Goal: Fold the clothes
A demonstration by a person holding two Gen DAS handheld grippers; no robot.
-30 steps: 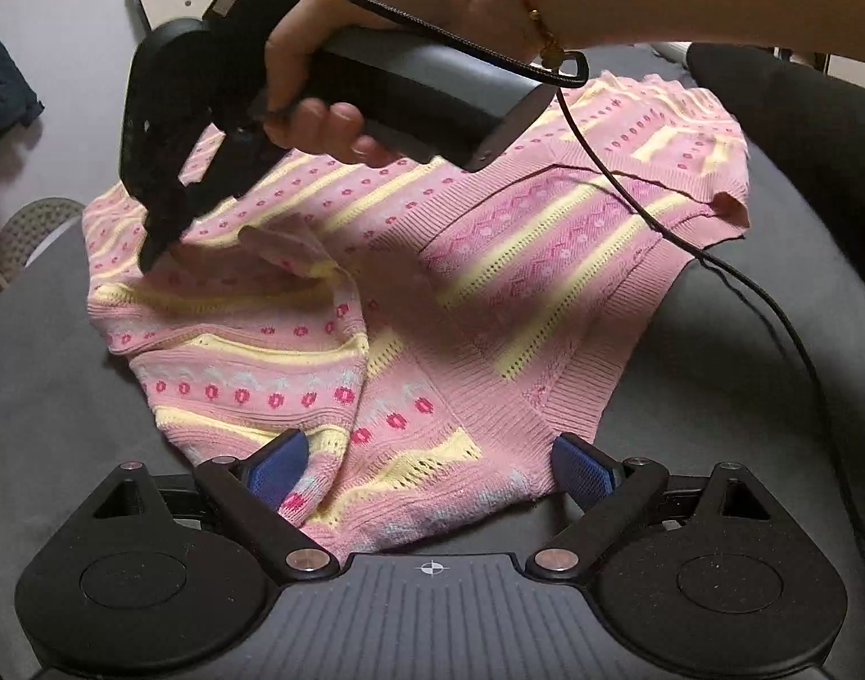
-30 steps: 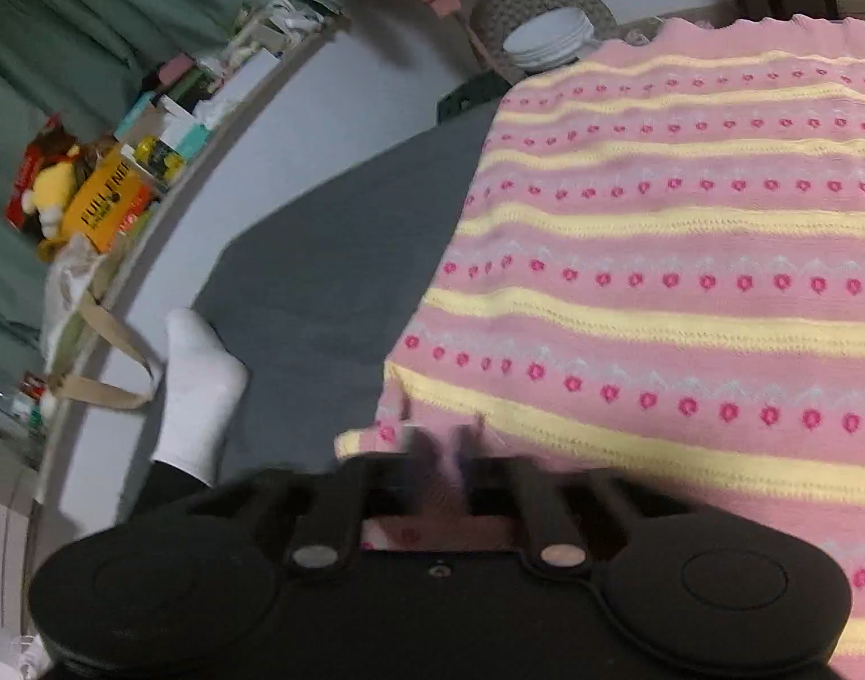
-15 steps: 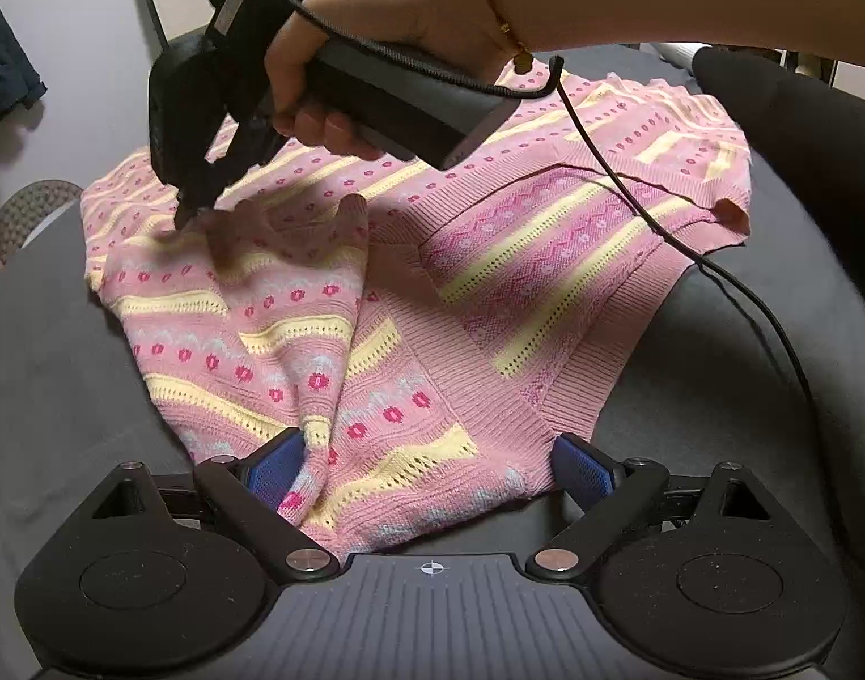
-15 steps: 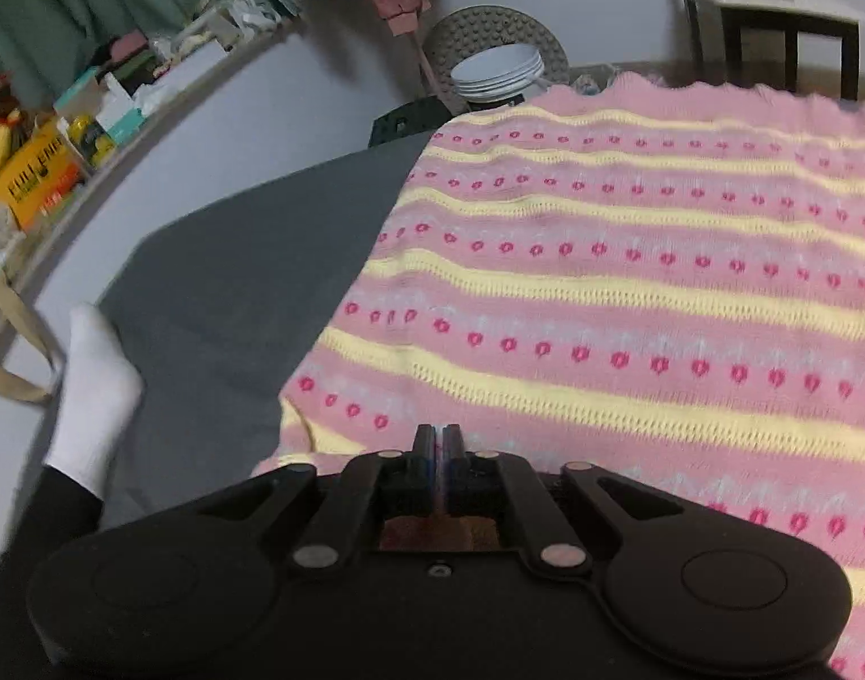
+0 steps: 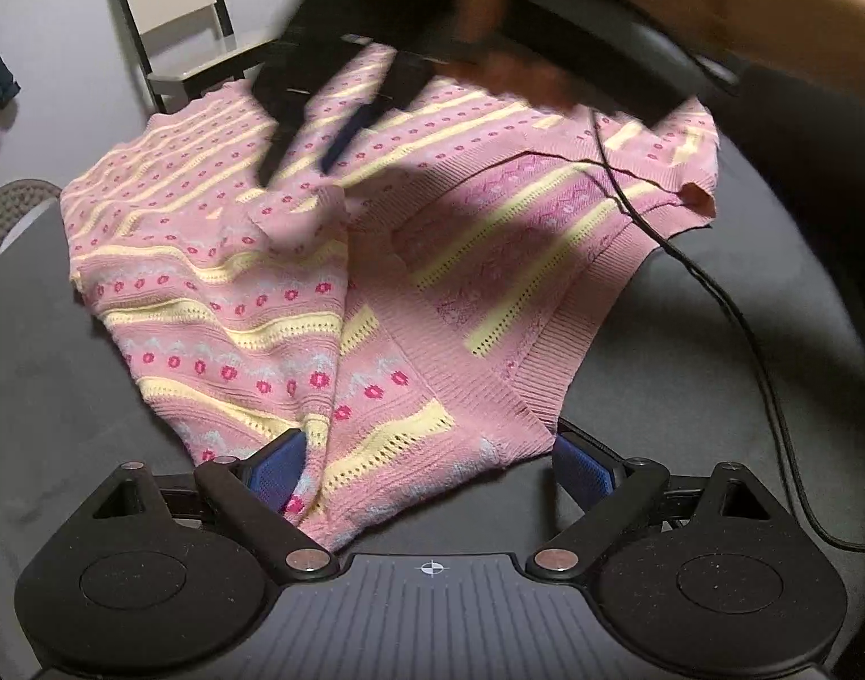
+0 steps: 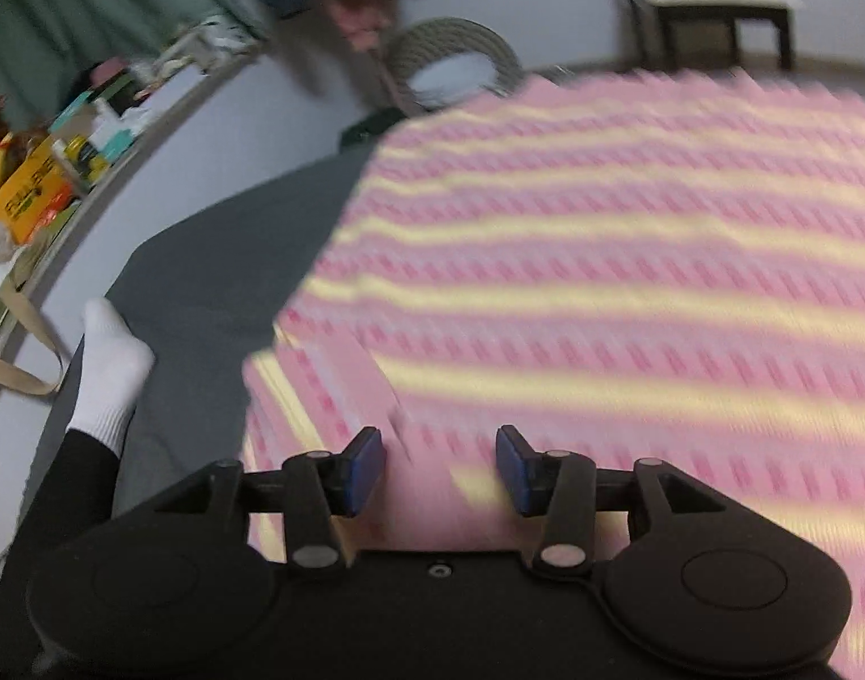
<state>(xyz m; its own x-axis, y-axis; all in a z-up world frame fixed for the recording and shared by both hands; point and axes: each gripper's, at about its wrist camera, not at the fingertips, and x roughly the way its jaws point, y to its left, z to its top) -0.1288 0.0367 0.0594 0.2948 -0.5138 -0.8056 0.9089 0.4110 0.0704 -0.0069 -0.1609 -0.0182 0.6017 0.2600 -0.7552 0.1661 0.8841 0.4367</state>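
sweater point(image 5: 376, 294) between open left hand-held gripper point(image 5: 429, 467)

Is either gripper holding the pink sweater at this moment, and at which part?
No. The right gripper is open above the sweater; the left gripper is open around its near edge.

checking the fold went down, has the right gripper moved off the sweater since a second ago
Yes. In the left wrist view the right gripper has risen and shifted right toward the chair, and opened, leaving the flap on the sweater.
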